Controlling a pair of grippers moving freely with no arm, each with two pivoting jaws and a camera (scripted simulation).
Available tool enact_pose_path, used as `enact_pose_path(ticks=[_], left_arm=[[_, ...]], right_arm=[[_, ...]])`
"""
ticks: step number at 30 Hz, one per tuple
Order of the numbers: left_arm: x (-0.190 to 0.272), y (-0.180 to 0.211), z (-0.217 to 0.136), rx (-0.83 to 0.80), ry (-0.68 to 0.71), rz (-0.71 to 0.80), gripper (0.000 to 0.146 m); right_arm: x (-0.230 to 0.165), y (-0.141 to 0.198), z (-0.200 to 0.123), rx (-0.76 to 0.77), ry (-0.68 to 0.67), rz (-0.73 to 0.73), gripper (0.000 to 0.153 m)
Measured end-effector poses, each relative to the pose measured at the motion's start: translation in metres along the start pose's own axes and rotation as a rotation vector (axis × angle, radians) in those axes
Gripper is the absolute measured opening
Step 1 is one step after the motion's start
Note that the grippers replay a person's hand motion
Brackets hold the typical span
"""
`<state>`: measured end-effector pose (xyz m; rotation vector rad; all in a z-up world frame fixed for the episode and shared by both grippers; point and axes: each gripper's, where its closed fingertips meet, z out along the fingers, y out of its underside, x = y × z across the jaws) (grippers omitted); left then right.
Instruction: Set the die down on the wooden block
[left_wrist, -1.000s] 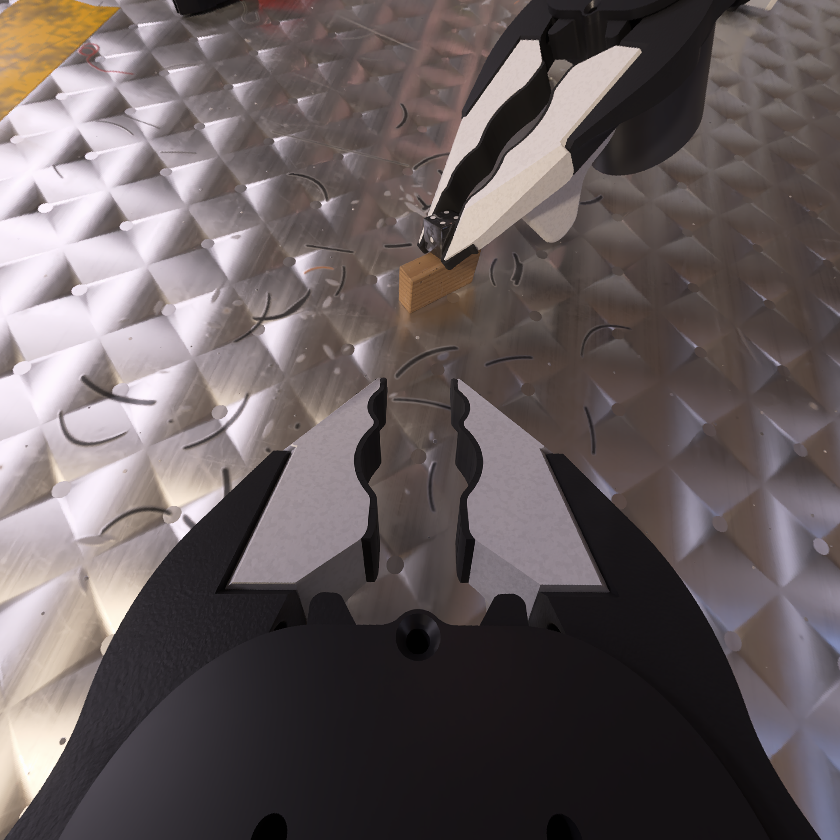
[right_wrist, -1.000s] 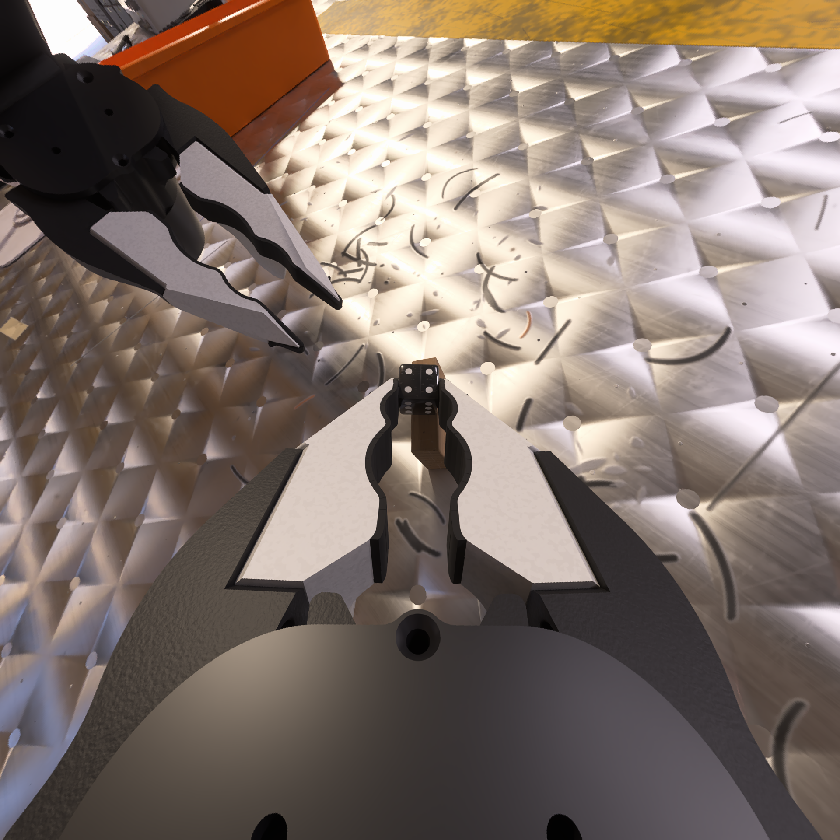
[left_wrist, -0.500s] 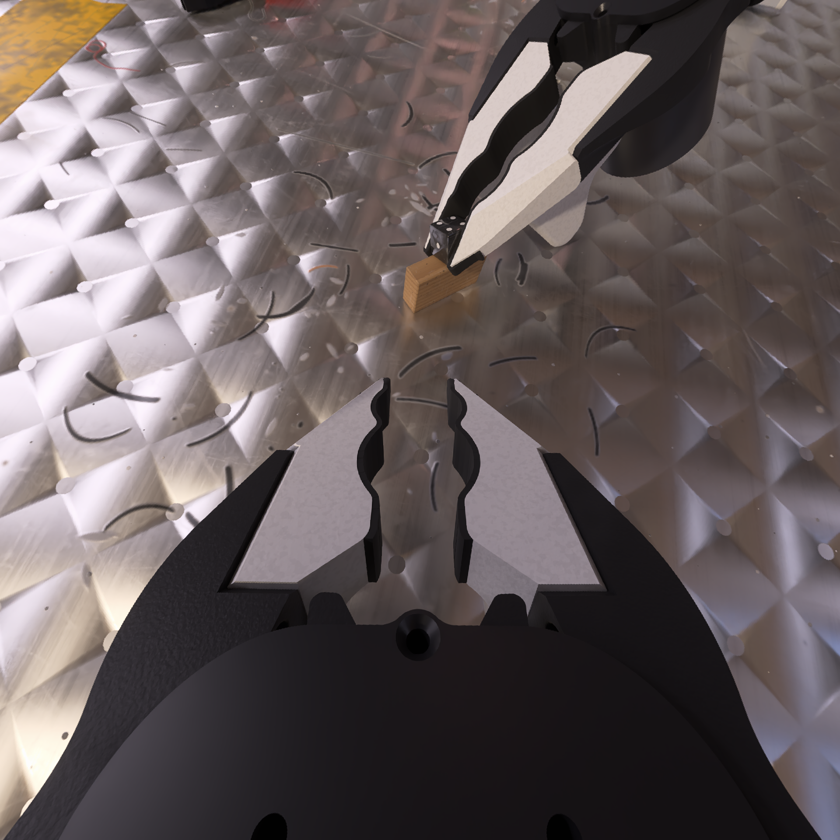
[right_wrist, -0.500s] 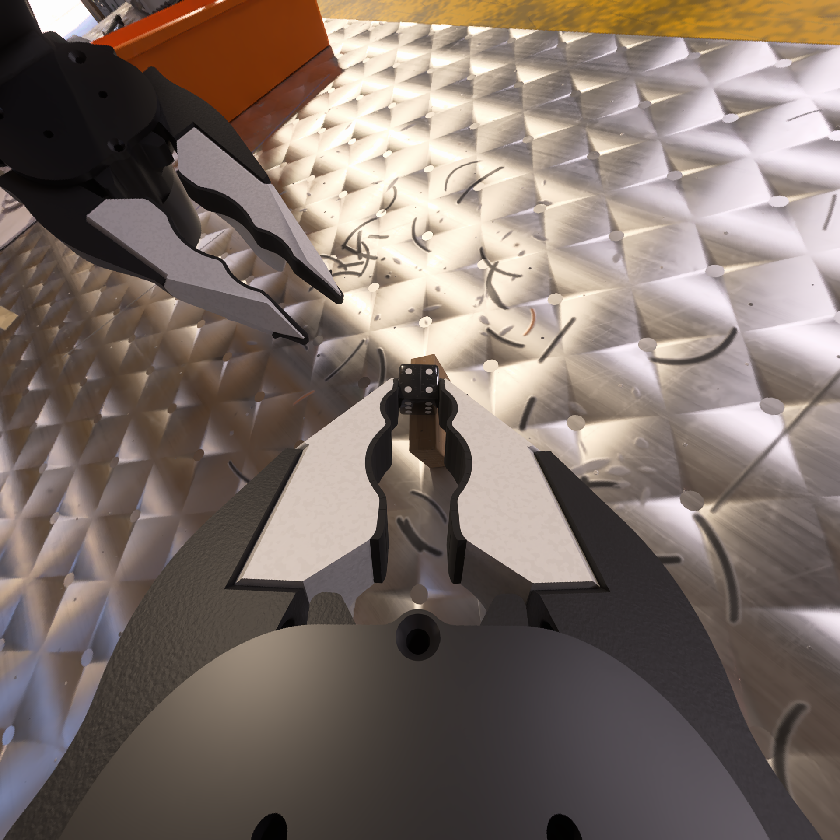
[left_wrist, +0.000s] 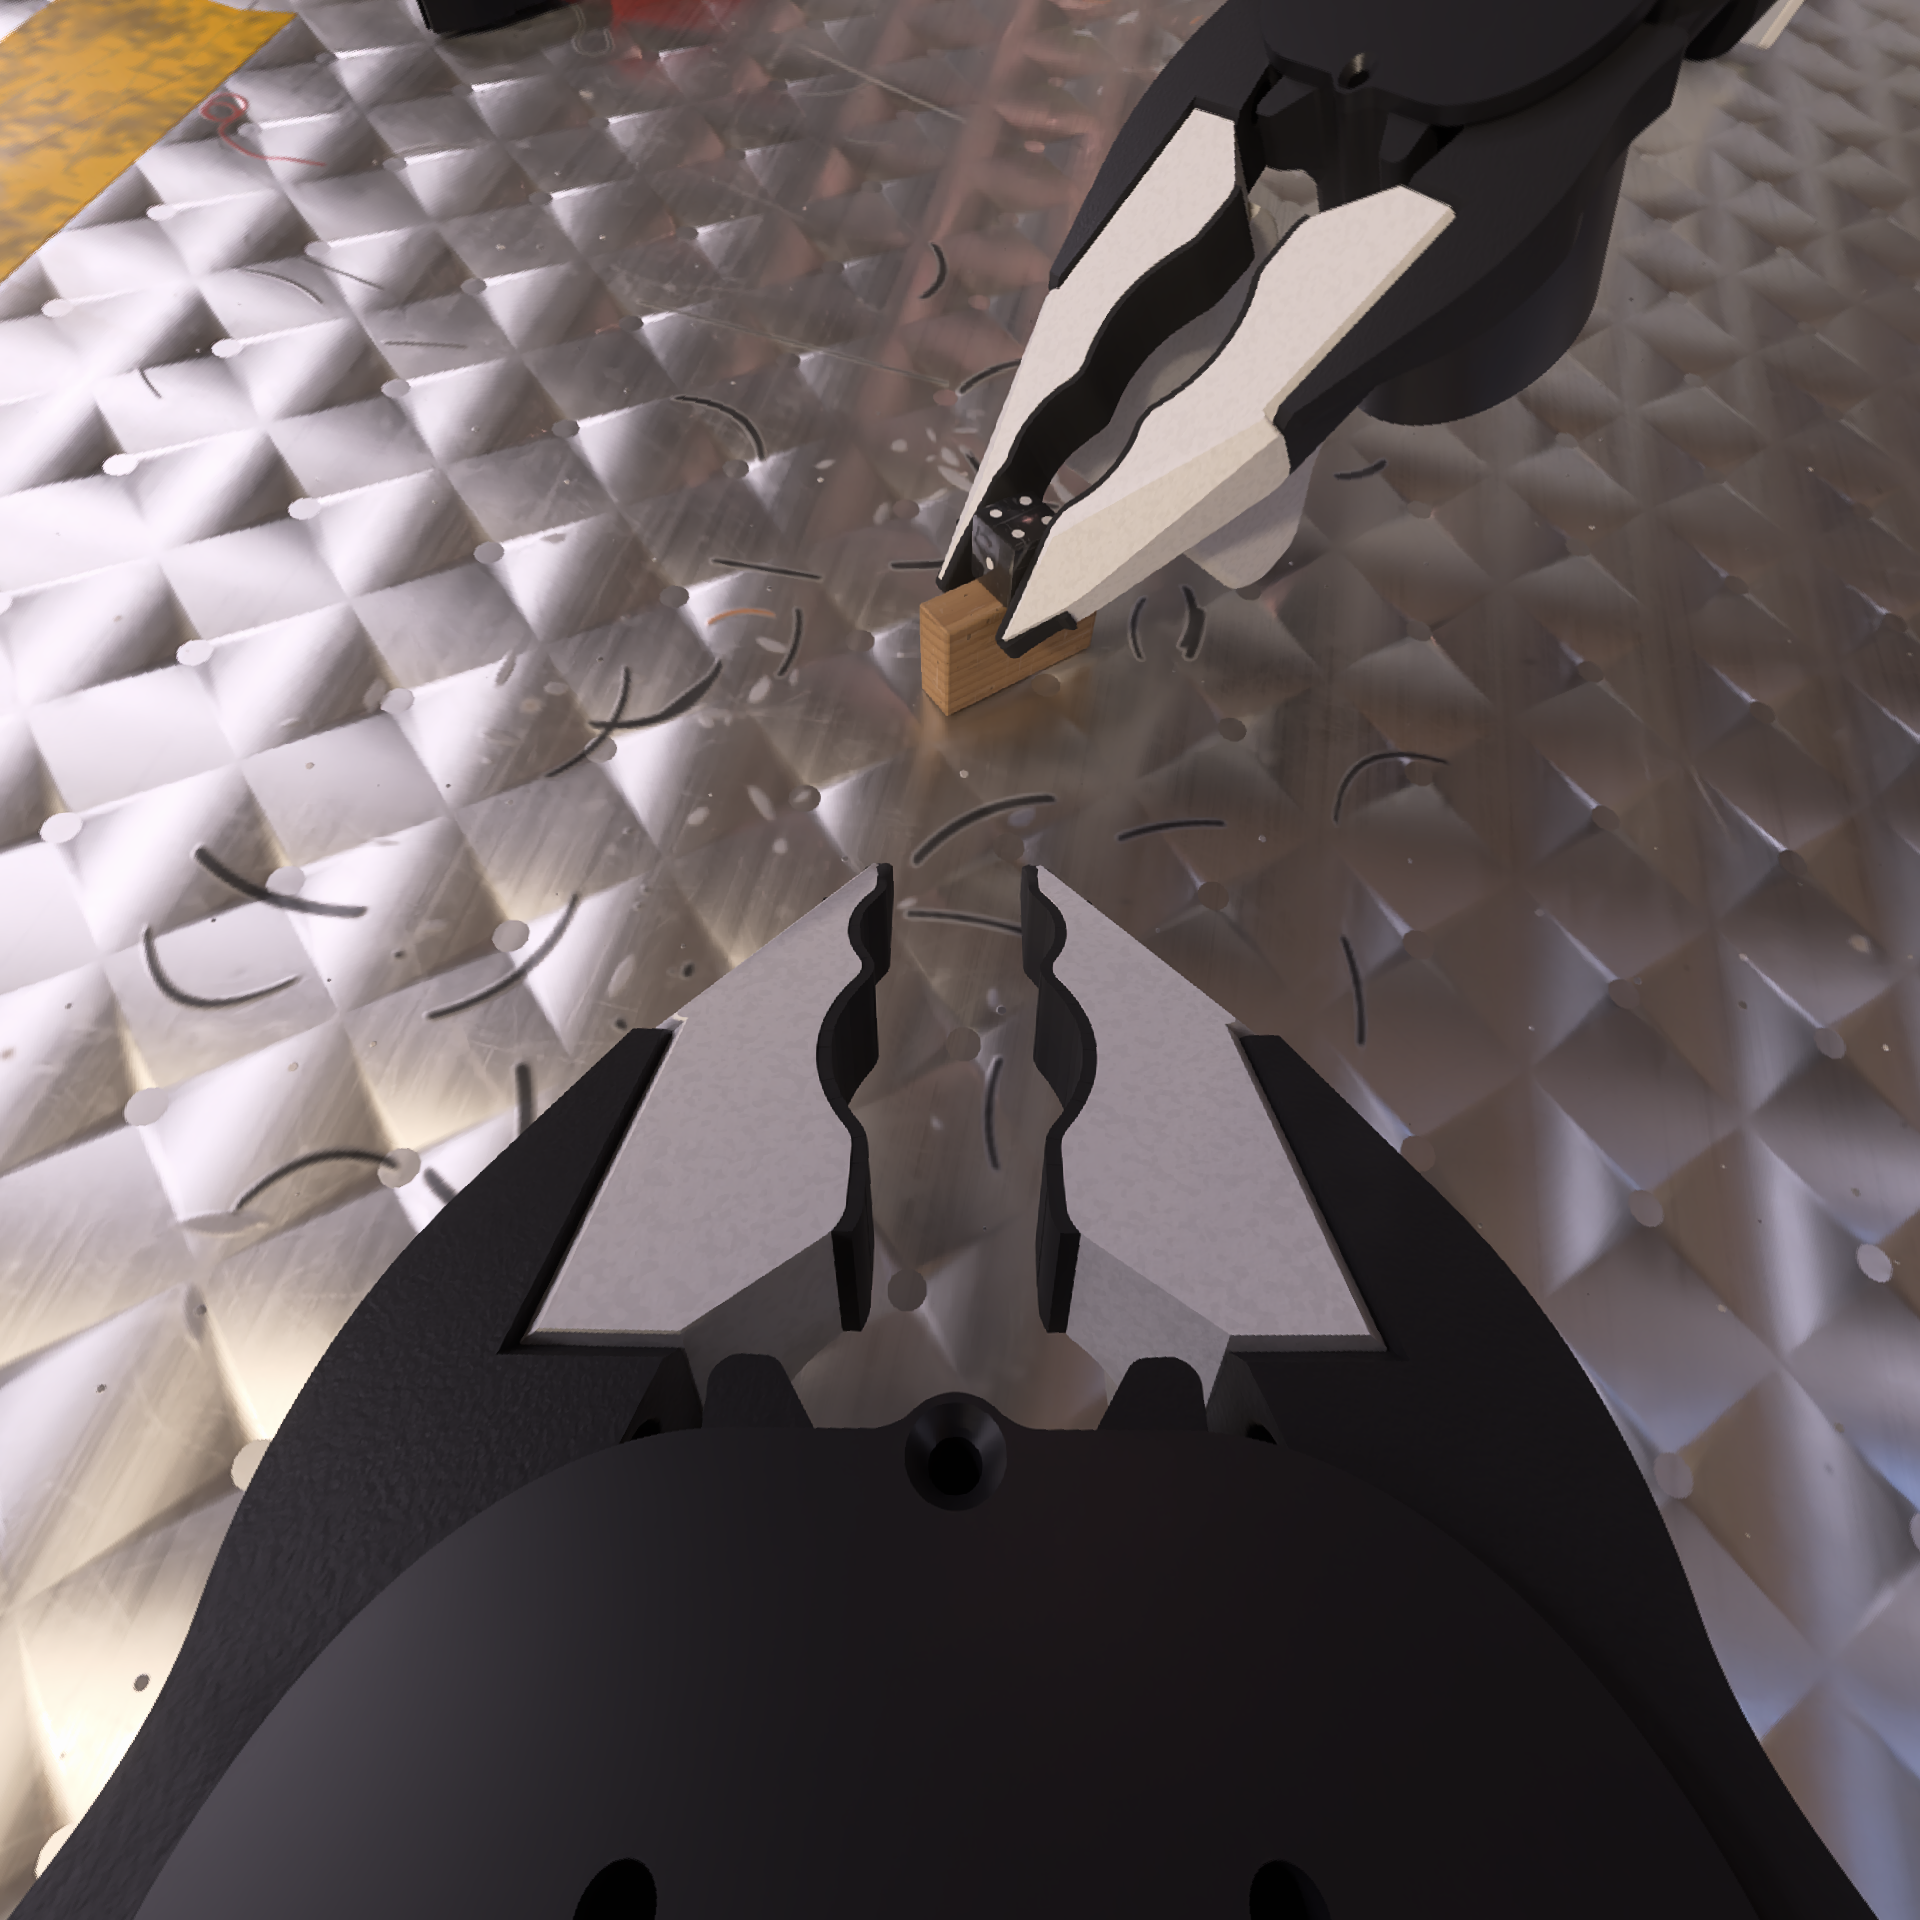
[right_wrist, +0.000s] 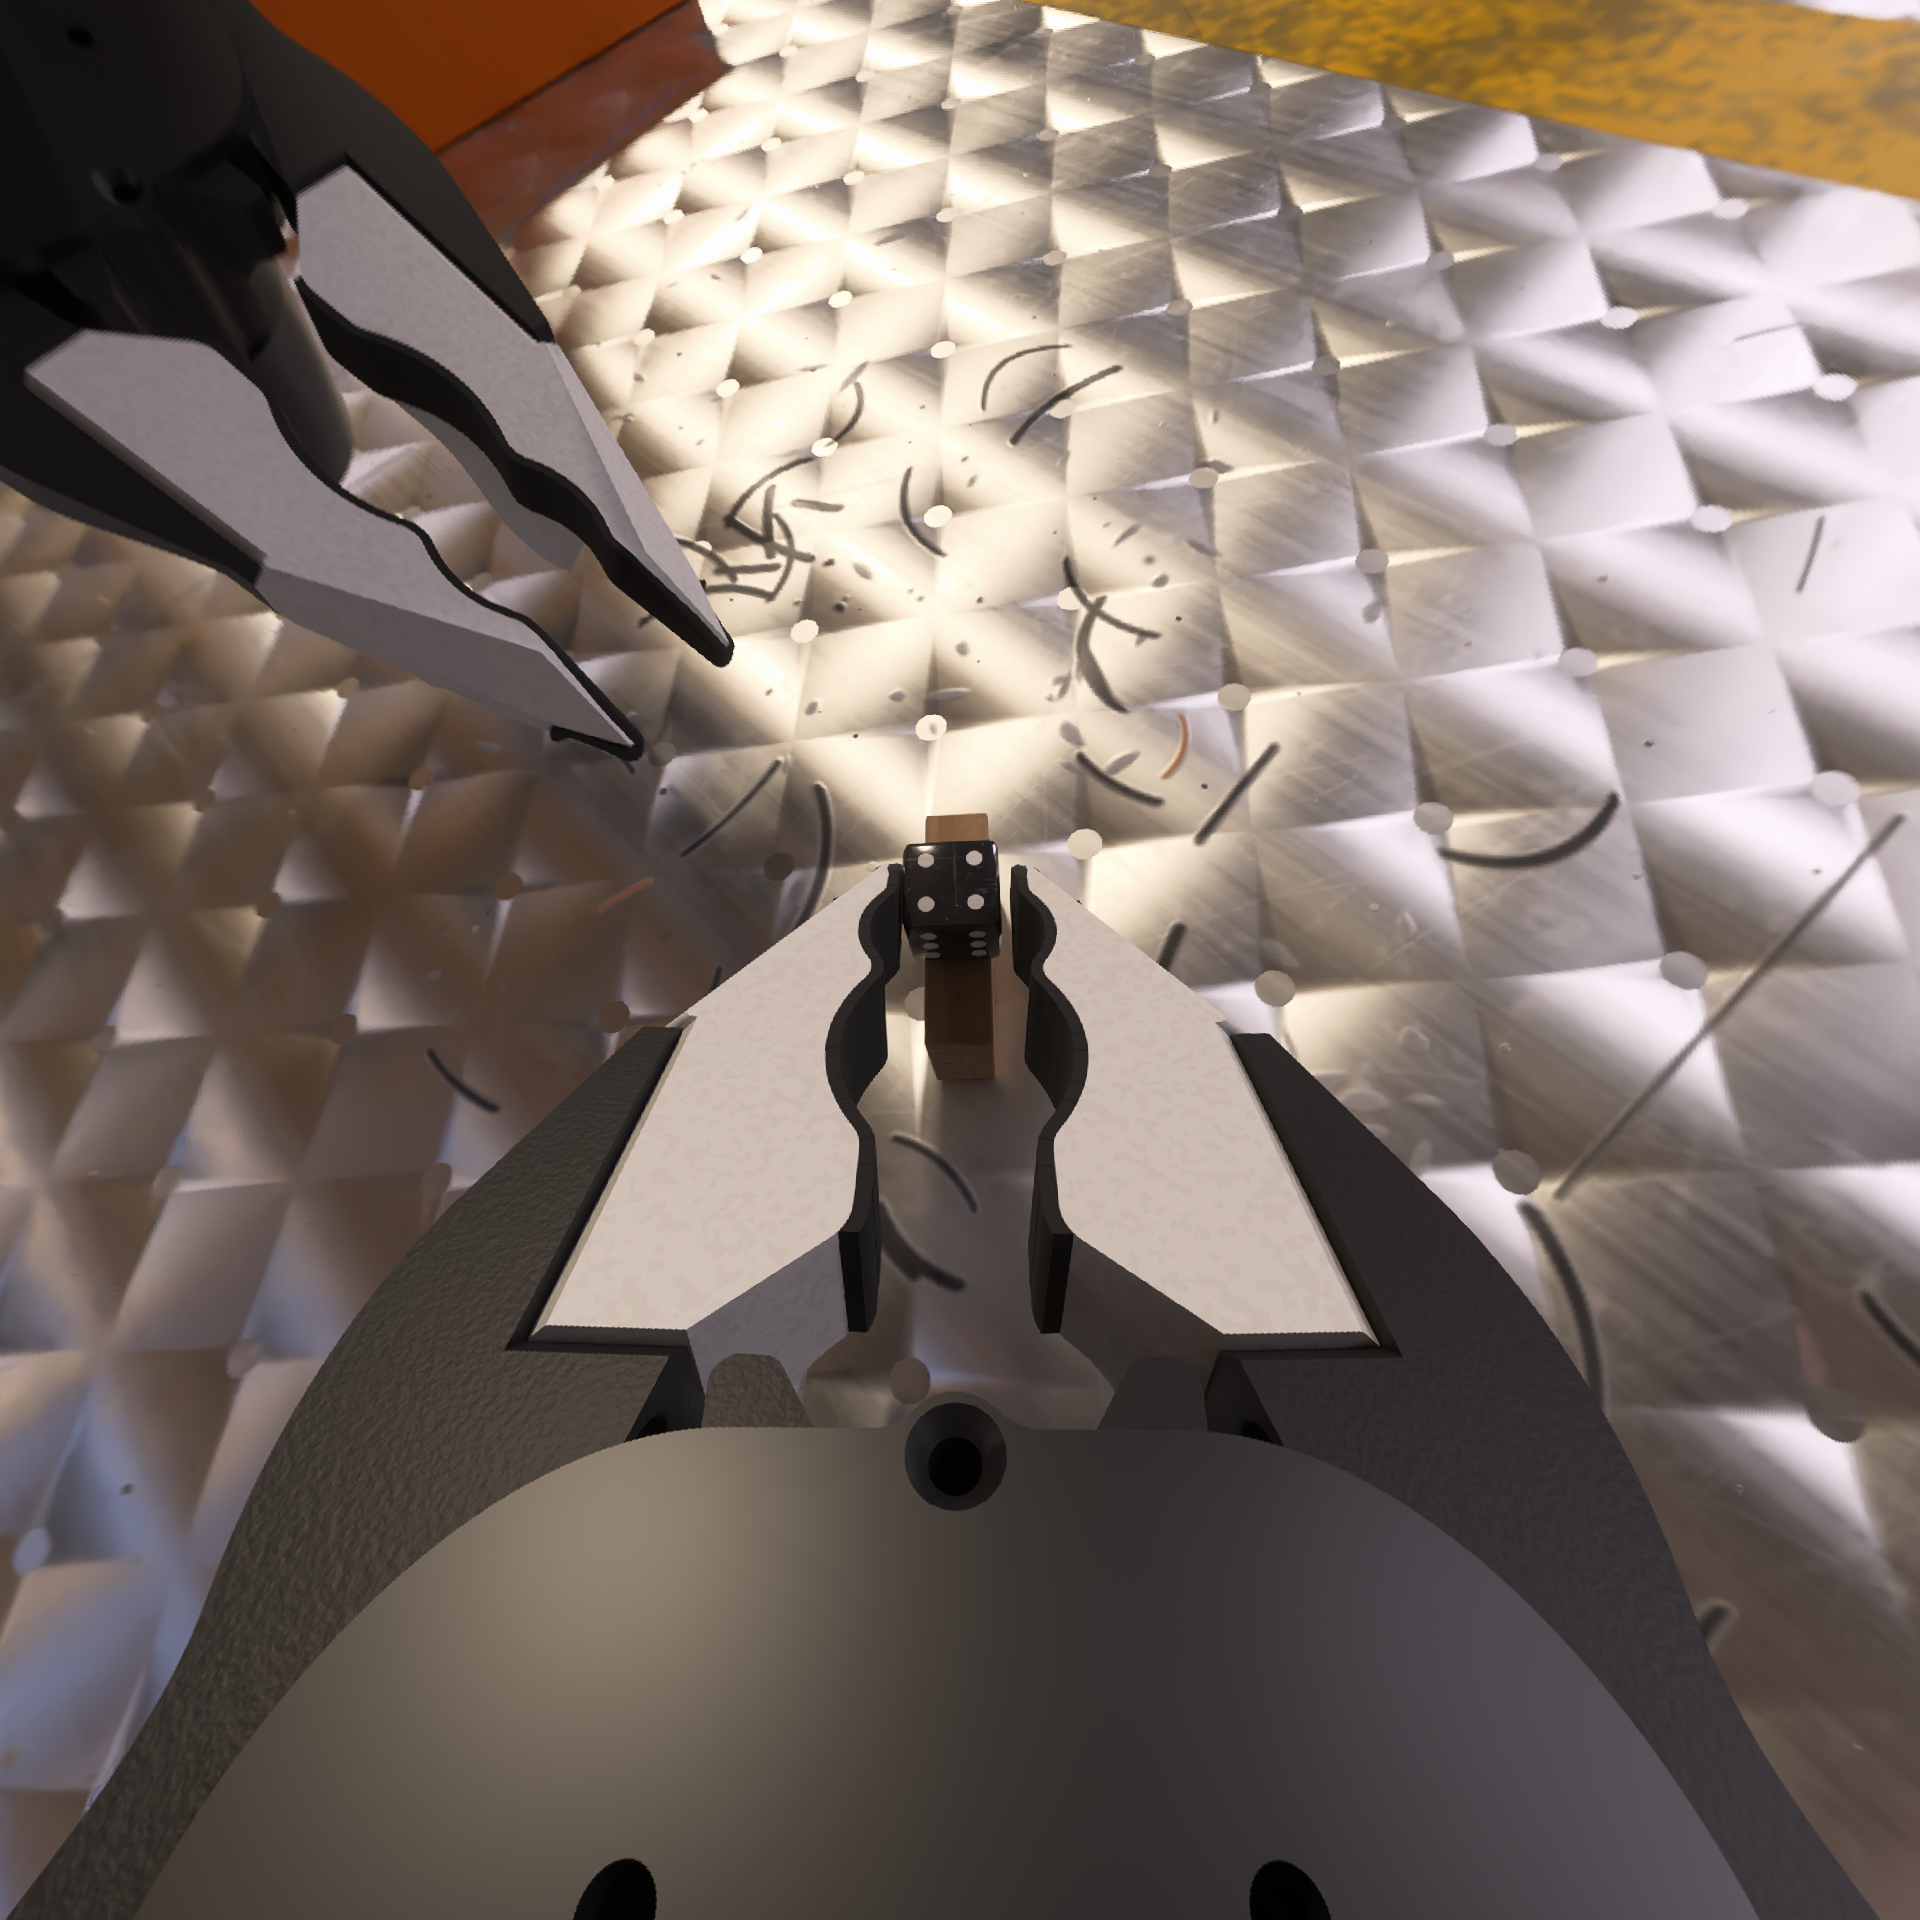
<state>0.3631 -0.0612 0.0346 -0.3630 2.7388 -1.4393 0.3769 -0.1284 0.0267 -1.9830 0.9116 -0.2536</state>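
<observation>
Here the black die (right_wrist: 951, 896) with white pips sits on top of the wooden block (left_wrist: 982, 655), a small pale block lying on the shiny quilted-metal bench (left_wrist: 416, 520). The right gripper (right_wrist: 954, 883) straddles the die from above: in its own view its fingers (right_wrist: 790, 1091) stand parted, with a thin gap showing on each side between the die and the dark inner edges, so they have hold of nothing. In the left wrist view the same gripper (left_wrist: 1003, 597) reaches down from the upper right, its pale fingertips flanking the die and reaching down to the block, the nearer tip overlapping the block's top edge. The left gripper (left_wrist: 956, 883) hovers above the bench near the block but apart from it, fingers (left_wrist: 727, 1143) parted and empty, only bare bench showing between them. In the right wrist view it (right_wrist: 675, 696) hangs at upper left, tips pointing down toward the bench, well to the side of the die. Dark curved scuff marks (right_wrist: 1101, 644) litter the bench around the block. A mottled yellow strip (right_wrist: 1507, 73) runs along the far edge, and an orange object (right_wrist: 520, 62) shows at the top left corner.
</observation>
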Motion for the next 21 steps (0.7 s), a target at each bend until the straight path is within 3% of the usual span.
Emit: enact_pose_path(ticks=[9, 14, 21], left_arm=[[-0.011, -0.003, -0.003, 0.030, -0.036, -0.073, 0.025], [-0.013, -0.003, -0.005, 0.042, -0.029, -0.106, 0.037], [-0.017, -0.006, -0.008, 0.075, -0.022, -0.149, 0.038]], right_arm=[[0.001, 0.000, -0.002, 0.006, 0.035, -0.071, 0.017], [0.002, 0.001, -0.003, 0.005, 0.024, -0.056, 0.017], [0.005, 0.005, 0.001, -0.035, 0.025, -0.031, 0.037]])
